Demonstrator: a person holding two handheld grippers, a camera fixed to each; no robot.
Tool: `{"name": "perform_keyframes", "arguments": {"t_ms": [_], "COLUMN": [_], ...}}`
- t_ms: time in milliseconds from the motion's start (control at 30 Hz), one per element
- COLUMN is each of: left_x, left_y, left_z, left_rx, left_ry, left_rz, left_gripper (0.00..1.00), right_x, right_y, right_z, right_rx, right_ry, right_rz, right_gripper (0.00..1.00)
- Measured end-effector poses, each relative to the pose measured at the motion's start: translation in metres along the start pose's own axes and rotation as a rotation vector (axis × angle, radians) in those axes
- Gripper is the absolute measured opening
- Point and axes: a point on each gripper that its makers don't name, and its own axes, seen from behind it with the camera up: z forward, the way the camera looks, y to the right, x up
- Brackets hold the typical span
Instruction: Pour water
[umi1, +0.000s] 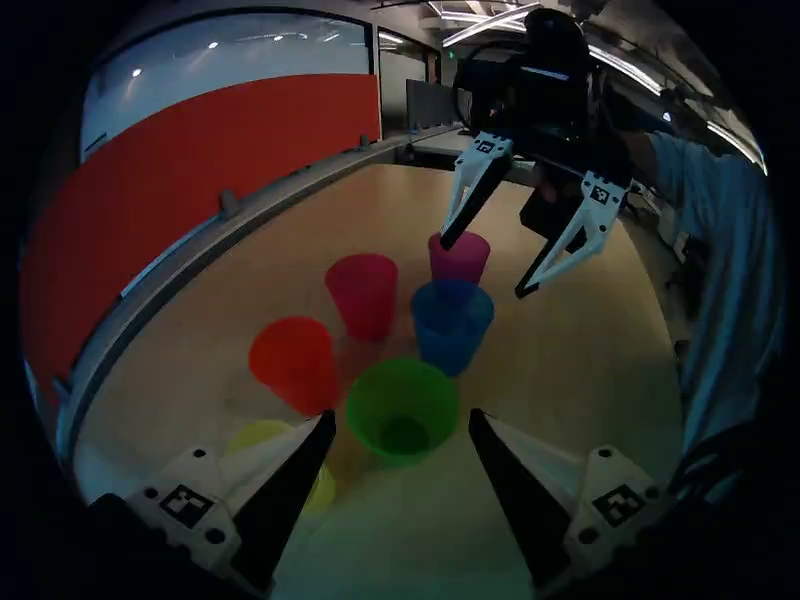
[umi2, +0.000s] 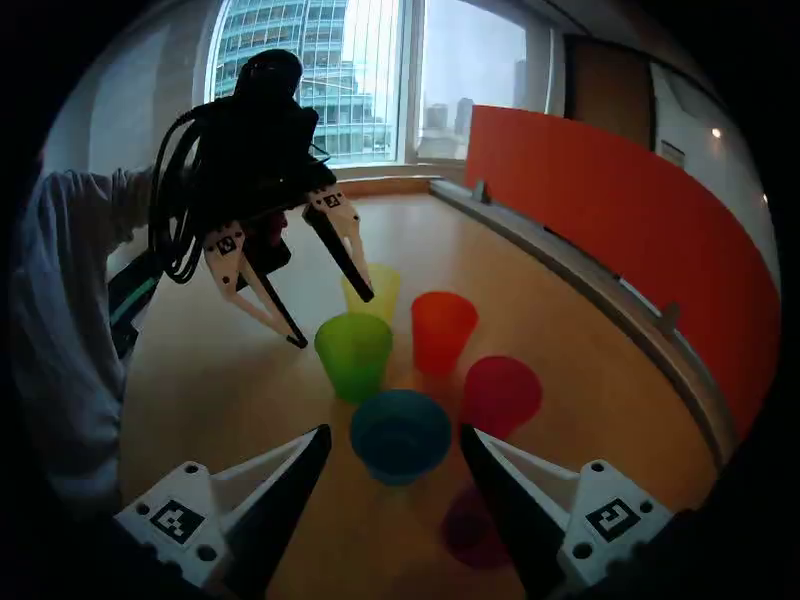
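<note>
- Big pale wood surface (umi1: 560, 380) carries everything. A long red partition (umi1: 200, 190) runs along one edge of it, and tall windows (umi2: 340, 80) sit at the far end in the right gripper view.
- The person stands at the side in a light grey sleeve (umi2: 60, 300), with one claw in each hand. The two claws face each other across the cups.
- The left claw (umi1: 398, 420) is tilted down at the cluster with its fingers spread wide and nothing in them. The green cup (umi1: 403, 408) sits in the gap between its tips.
- The right claw (umi2: 393, 432) is also spread wide and has hold of nothing. The blue cup (umi2: 400, 435) is framed between its fingers. From the left gripper view, one of its tips is right at the rim of the purple cup (umi1: 460, 258), and the other hangs off to the blue cup's side.
- There are six plastic cups, all upright, huddled mid-surface. Pink cup (umi1: 362, 295) and orange cup (umi1: 293, 362) are on the partition side, and the yellow cup (umi1: 262, 438) is partly hidden behind the left claw's finger.
- I honestly can't tell whether any cup has water in it.
</note>
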Motion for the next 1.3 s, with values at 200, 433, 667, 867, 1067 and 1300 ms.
{"name": "perform_keyframes", "arguments": {"t_ms": [200,433,667,867,1067,1300], "left_x": [-0.002,-0.006,-0.007,-0.009,-0.011,-0.011], "left_y": [-0.003,-0.005,-0.004,-0.004,-0.002,-0.001], "left_z": [0.007,0.015,0.023,0.027,0.033,0.038], "left_rx": [0.004,0.003,-0.002,0.002,-0.002,0.000], "left_ry": [-0.017,-0.042,-0.052,-0.060,-0.068,-0.070], "left_rz": [0.007,0.018,0.021,0.029,0.034,0.035], "left_gripper": [1.00,0.99,0.99,0.99,0.99,1.00], "right_x": [-0.007,-0.013,-0.018,-0.022,-0.025,-0.027], "right_y": [0.002,0.004,0.005,0.007,0.009,0.008], "right_z": [0.009,0.015,0.023,0.030,0.037,0.044], "right_rx": [0.001,0.000,0.000,0.000,-0.005,0.000], "right_ry": [-0.014,-0.026,-0.038,-0.050,-0.064,-0.073], "right_rz": [0.002,-0.001,-0.009,-0.012,-0.031,-0.038], "right_gripper": [1.00,1.00,1.00,1.00,1.00,1.00]}}
